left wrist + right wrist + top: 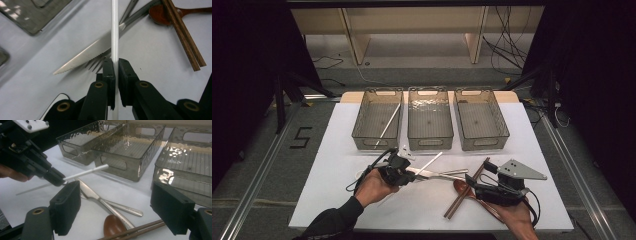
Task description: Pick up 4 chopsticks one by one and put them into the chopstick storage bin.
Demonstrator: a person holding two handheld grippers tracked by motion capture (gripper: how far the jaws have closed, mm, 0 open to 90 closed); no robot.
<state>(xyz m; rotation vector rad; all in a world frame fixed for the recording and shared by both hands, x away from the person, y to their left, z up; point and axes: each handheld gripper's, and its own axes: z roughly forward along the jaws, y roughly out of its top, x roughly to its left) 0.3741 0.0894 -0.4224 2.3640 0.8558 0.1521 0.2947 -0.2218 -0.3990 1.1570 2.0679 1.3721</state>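
A white table [337, 200] stood in a dim workroom with dark surroundings.

The grey floor [257, 165] bore a black numeral "5" [300, 137] to the left and metal rails [259, 172] ran along both sides of the table. Beyond the table stood a pale wooden frame [412, 30], with black cables [507, 47] trailing across the floor behind it. Black drapes [592, 60] closed off both sides, and light fell mainly on the tabletop.

Bare table [337, 150] left of bins [430, 120], cutlery [437, 174] perhaps crowding centre
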